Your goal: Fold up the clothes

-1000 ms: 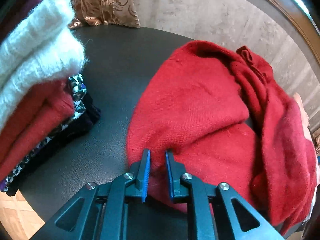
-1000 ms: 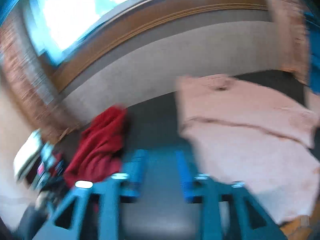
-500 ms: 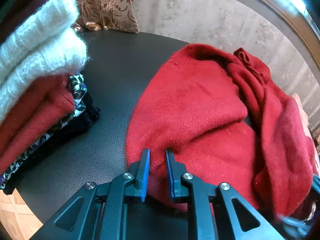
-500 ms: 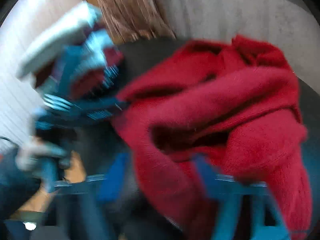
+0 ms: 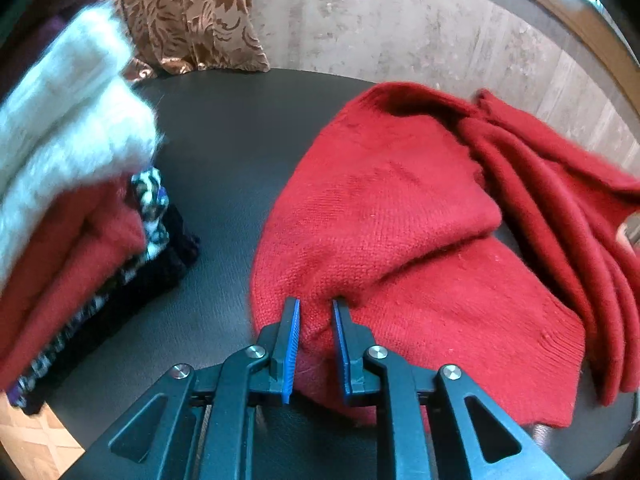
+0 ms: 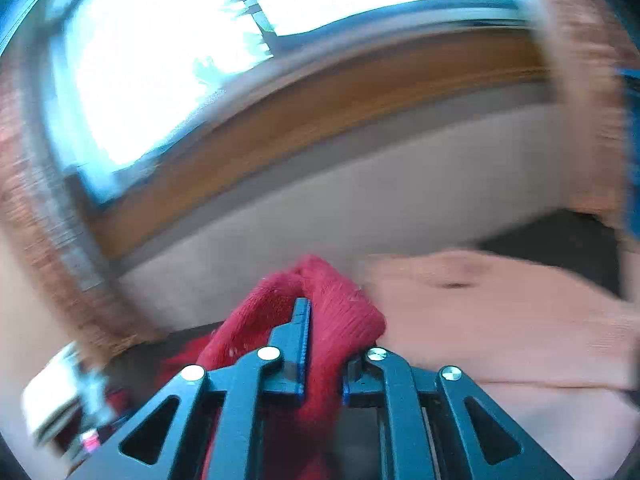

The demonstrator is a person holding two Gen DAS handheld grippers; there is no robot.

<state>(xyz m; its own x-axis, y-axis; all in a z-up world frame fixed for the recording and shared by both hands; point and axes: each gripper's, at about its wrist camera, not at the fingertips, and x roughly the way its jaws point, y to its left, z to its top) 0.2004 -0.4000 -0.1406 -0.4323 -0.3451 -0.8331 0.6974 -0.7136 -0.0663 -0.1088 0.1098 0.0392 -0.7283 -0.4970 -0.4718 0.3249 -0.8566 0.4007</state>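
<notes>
A red knitted sweater [image 5: 380, 216] lies crumpled on the dark round table [image 5: 224, 140]. My left gripper [image 5: 314, 320] is shut on a fold at the sweater's near left edge, with red knit pinched between the blue pads. In the blurred right wrist view, my right gripper [image 6: 324, 332] is shut on a bunched part of the red sweater [image 6: 344, 308]. The fabric bulges over and hides the right fingertip. The sweater's right side [image 5: 560, 184] is drawn out towards the right edge of the left wrist view.
A stack of folded clothes [image 5: 60, 220] stands at the table's left, topped by a white fluffy piece [image 5: 68, 120]. A brown patterned curtain [image 5: 188, 12] hangs behind it. A pale pink garment [image 6: 500, 320] lies spread to the right of the sweater. A wall and a window [image 6: 200, 40] lie beyond.
The right gripper swung from the pink garment to the red sweater, closed on it and now faces the window. The left gripper kept its hold; the sweater's right side stretched rightward.
</notes>
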